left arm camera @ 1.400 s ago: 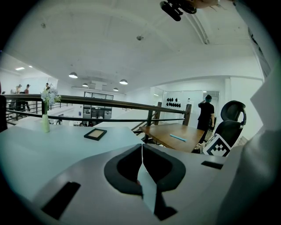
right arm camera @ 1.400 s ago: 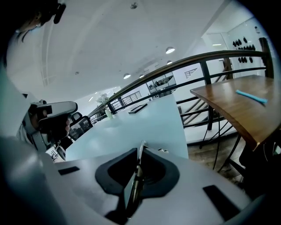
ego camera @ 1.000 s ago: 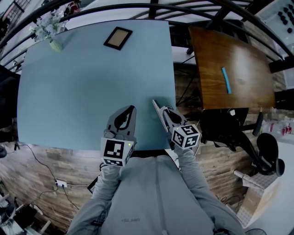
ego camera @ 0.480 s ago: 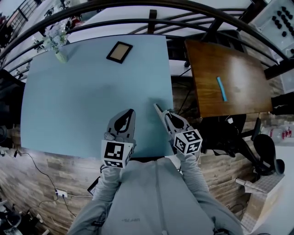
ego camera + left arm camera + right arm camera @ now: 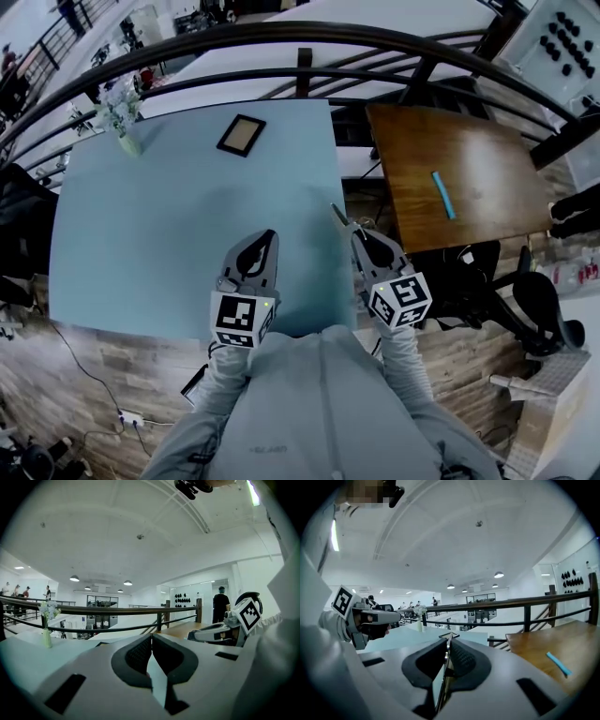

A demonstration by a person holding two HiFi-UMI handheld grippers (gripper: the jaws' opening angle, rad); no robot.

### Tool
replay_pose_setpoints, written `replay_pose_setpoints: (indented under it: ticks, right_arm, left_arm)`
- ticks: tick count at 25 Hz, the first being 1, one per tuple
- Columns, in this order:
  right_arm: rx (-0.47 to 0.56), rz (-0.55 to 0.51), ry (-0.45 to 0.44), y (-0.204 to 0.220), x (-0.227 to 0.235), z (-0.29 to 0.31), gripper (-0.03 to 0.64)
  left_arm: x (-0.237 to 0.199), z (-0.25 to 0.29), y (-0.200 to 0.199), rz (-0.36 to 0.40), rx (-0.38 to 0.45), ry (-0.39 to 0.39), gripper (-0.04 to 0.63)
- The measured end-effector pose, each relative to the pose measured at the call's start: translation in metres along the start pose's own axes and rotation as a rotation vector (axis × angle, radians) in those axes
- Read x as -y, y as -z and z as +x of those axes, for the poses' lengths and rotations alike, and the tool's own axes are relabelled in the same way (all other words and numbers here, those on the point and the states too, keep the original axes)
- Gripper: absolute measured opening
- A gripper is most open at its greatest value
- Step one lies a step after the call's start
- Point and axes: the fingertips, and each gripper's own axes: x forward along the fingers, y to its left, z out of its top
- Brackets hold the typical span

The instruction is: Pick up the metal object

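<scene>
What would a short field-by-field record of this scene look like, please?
Right gripper: shut on thin flat metal strip, held edge-on
Left gripper: shut, empty
Light-blue table: dark picture frame and small vase of flowers near its far side
Brown wooden table: blue strip lying on it

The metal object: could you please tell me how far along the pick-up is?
Done: the right gripper is shut on the thin metal object. In hand: it holds the object, apparently clear of the blue table, which lies lower in the right gripper view. Left: nothing visible; the left gripper is shut and empty.
</scene>
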Motion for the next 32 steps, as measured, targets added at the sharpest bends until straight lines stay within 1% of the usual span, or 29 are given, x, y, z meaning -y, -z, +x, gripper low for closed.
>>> replay_pose_setpoints:
  ticks: [7,11,14,23,32]
  right_arm:
    - [0.076,-0.102,0.043,-0.039,0.006,-0.027,0.037]
    - [0.112,-0.127,0.059,-0.050,0.010,-0.040,0.037]
    - [0.116,-0.145,0.075,-0.053,0.009,-0.045,0.038]
    - [0.132,-0.145,0.095,-0.055,0.013,-0.058,0.038]
    - [0.130,-0.139,0.082,-0.052,0.014,-0.054,0.038]
  left_arm:
    - [0.006,0.005,-0.011,0.020,0.019,0.014,0.029]
    - [0.012,0.006,-0.012,0.023,0.021,0.015,0.029]
    - [0.011,0.005,-0.011,0.020,0.020,0.012,0.029]
    - [0.013,0.004,-0.006,0.011,0.002,-0.007,0.029]
    - [0.013,0.004,-0.003,0.004,0.000,-0.018,0.029]
